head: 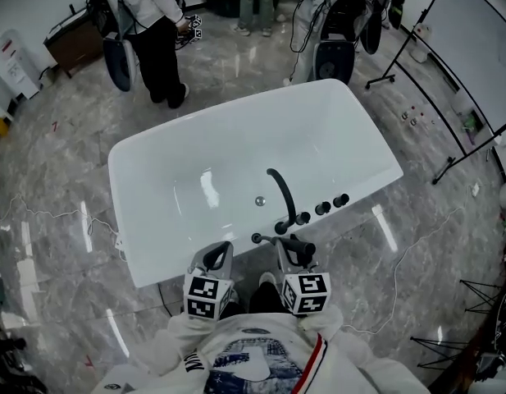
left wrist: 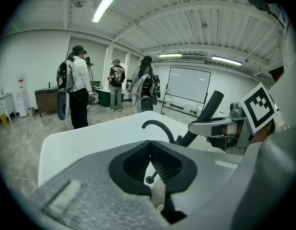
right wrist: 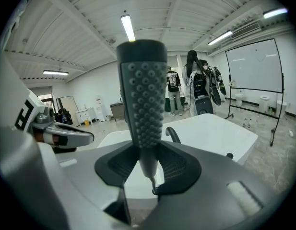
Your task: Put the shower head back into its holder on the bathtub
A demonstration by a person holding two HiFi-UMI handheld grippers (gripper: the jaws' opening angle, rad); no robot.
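Glossy grey veined floor [head: 64, 187] spreads round us, with bright streaks of light mirrored in it. On it stands a smooth white bathtub [head: 195, 150] with rounded corners. A black arched spout [head: 282, 194] and a row of black knobs [head: 322, 208] sit on its near rim. Far off, people [head: 154, 31] stand with gear, and a whiteboard [head: 474, 48] on a stand fills the far right. Our right gripper [right wrist: 147, 169] pinches the shower head [right wrist: 142, 99] by its thin handle. Its dark nubbed face is upright, at the near rim beside the spout's foot. Our left gripper [left wrist: 148, 158] has its ribbed pads pressed together on nothing.
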